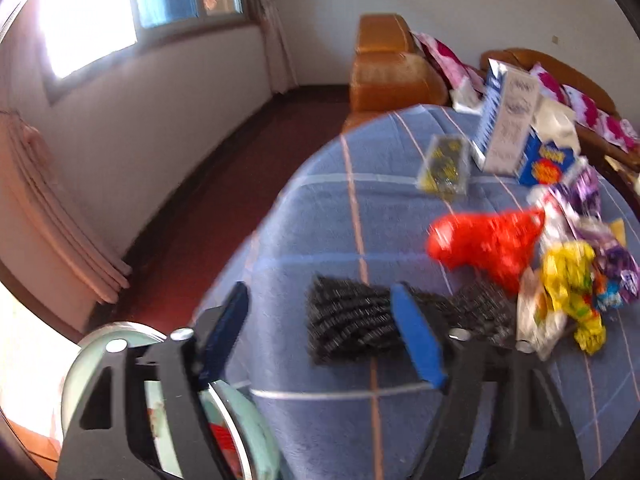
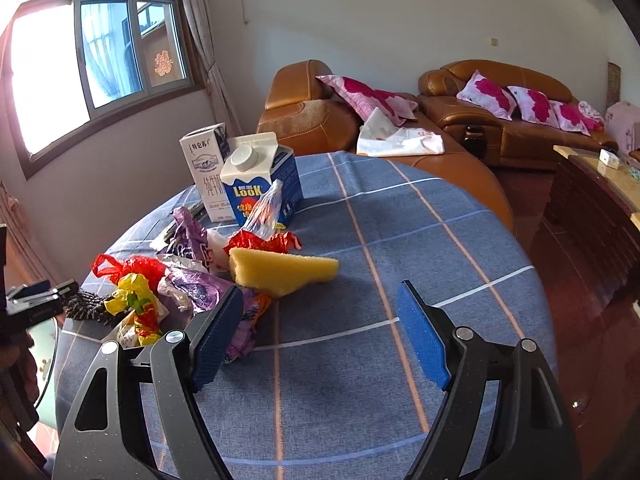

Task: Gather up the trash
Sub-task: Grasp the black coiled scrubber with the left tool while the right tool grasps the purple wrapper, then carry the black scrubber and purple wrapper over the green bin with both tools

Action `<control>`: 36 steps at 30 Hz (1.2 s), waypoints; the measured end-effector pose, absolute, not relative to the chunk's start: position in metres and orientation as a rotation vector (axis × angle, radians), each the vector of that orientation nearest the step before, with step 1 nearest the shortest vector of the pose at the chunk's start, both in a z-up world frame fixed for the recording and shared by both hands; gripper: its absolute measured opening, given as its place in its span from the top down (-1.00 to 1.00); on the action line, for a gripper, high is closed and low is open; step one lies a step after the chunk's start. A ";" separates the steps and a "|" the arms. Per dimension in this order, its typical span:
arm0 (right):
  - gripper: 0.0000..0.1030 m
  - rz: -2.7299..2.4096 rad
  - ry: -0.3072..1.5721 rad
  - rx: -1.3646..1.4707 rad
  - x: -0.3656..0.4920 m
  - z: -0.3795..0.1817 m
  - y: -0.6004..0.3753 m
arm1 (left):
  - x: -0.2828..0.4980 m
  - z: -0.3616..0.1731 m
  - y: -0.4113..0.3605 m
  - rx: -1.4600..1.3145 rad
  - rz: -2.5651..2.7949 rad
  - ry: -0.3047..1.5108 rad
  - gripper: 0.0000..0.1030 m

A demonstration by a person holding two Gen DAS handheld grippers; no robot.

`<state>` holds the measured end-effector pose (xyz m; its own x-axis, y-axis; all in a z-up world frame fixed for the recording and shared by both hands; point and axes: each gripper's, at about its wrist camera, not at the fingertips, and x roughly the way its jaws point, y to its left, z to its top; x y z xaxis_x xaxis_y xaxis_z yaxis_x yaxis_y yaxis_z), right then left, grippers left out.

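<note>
The round worktop under a blue checked cloth [image 2: 400, 240] carries all the trash in one loose heap on its window side; the rest of the cloth is bare. No bin or bag to receive the trash shows in either view, so where each piece must go cannot be told.

At the back of the heap stand the tall white milk carton [image 2: 206, 172] and, touching it, the blue-and-white gable-top carton with a round cap [image 2: 260, 184]. In front lies the yellow wedge of sponge [image 2: 280, 270], resting against crumpled purple foil wrappers [image 2: 192, 288]. Toward the left side sit the red plastic bag [image 1: 484, 244], a black ridged mat-like piece [image 1: 352, 326] and a yellow crumpled wrapper [image 1: 568, 280].

The left gripper [image 1: 328, 332] has its fingers spread wide and empty, just short of the black piece. The right gripper [image 2: 320, 336] is likewise released and empty, hanging near the sponge and the purple foil.

Judging from this, the step is a first pick. The sponge is probably the easiest: firm and free on one end. Close across its narrow thickness, not its length. Thin wrappers will likely slip, so pinch them at a bunched fold. Lift straight up so neighbouring pieces are not dragged off the edge.
</note>
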<state>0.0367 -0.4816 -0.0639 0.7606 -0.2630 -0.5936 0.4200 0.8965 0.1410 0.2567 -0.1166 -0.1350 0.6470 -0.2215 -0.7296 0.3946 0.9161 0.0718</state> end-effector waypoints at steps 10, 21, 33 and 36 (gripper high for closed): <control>-0.50 -0.273 0.656 0.310 0.059 -0.072 -0.461 | 0.223 -0.134 -0.118 0.211 -0.469 0.779 0.78; 0.59 -0.109 0.728 0.364 0.072 -0.086 -0.447 | 0.172 -0.118 -0.082 0.114 -0.442 0.747 0.78; 0.64 -0.073 0.565 0.244 0.049 -0.038 -0.416 | 0.136 -0.079 -0.033 0.086 -0.310 0.630 0.78; 0.64 -0.029 0.550 0.218 0.052 -0.031 -0.401 | 0.130 -0.077 -0.020 0.086 -0.272 0.616 0.78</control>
<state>0.0524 -0.4009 -0.0313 0.8526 0.0312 -0.5216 0.0855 0.9764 0.1981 0.1302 -0.0197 -0.0766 0.7819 -0.2261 -0.5810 0.2772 0.9608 -0.0009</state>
